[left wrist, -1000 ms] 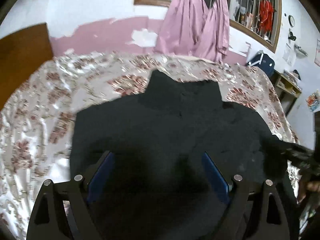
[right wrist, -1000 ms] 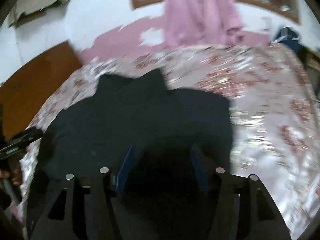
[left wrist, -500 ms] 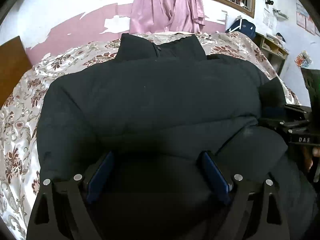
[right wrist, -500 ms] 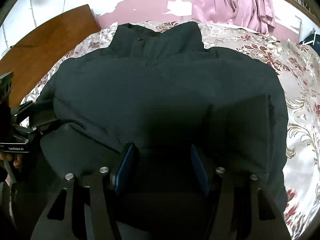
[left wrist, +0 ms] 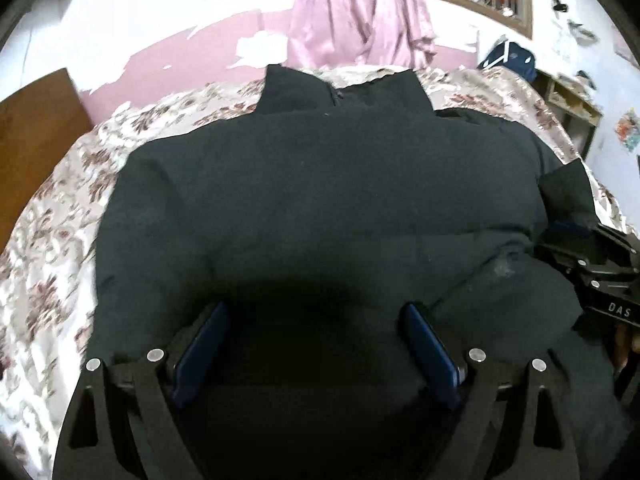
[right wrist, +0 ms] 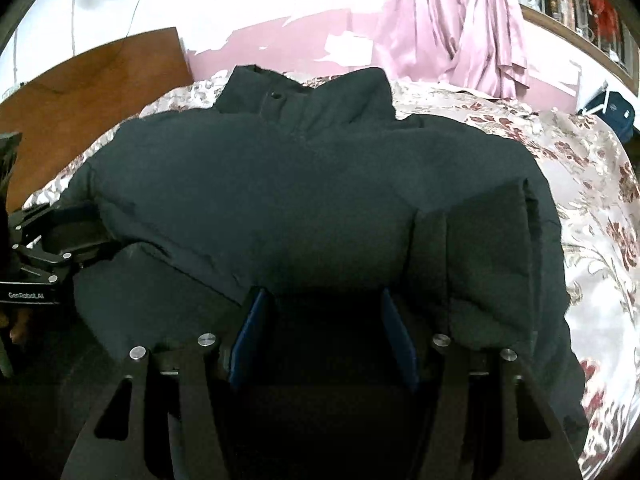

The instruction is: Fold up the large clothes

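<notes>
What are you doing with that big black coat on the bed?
A person is folding a black puffy jacket on a flowery bedspread, with a gripper in each hand. The left gripper and right gripper both have the jacket's near edge between their fingers; the left is opening a little. The jacket lies spread out, collar at the far side.

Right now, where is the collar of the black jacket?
In both wrist views the collar is at the jacket's far end, nearest the pink wall.

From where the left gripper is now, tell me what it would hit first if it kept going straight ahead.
The black puffer jacket. The left gripper has its jaws opening over dark jacket fabric lying on the floral bedspread; how close the fabric is remains unclear.
</notes>
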`<action>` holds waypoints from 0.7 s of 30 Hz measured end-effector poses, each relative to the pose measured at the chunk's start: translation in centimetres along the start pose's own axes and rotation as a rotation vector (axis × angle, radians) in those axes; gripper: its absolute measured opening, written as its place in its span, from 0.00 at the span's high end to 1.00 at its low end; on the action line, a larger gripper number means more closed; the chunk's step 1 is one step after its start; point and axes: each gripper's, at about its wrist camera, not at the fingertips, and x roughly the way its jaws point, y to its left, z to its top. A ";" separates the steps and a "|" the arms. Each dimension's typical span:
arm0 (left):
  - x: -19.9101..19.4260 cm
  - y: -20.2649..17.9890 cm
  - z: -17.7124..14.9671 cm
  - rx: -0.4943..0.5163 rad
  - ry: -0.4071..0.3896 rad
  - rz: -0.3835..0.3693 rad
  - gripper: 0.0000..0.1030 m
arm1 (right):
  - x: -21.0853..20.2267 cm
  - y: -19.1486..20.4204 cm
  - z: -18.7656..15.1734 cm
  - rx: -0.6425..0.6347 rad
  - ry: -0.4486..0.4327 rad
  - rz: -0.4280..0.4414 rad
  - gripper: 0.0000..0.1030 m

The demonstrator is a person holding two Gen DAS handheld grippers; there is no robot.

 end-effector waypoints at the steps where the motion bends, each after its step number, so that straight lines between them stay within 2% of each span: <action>1: -0.4 0.0 0.1 -0.008 0.023 0.006 0.10 | -0.4 -0.1 -0.1 0.017 0.002 0.005 0.46; 2: -1.0 0.0 0.3 -0.024 0.053 0.011 0.09 | -0.7 -0.3 0.0 0.033 0.009 0.008 0.45; 7: -2.8 0.3 0.3 -0.142 0.244 0.011 0.07 | -4.1 -1.5 0.8 0.179 0.108 0.069 0.21; 9: -3.6 0.3 -0.4 -0.198 0.365 0.016 0.07 | -5.5 -2.0 1.1 0.244 0.145 0.082 0.15; 11: -5.0 0.2 -1.4 -0.240 0.452 0.017 0.07 | -6.9 -2.7 0.8 0.340 0.215 0.099 0.15; 14: -8.2 0.1 -2.3 -0.252 0.471 -0.016 0.07 | -9.1 -3.4 -0.4 0.464 0.299 0.122 0.14; 17: -12.3 -0.1 -3.4 -0.246 0.470 -0.027 0.07 | -12.2 -3.8 -2.1 0.553 0.344 0.137 0.13; 21: -16.4 0.3 -3.8 -0.232 0.473 -0.059 0.07 | -16.5 -3.8 -3.9 0.607 0.353 0.160 0.12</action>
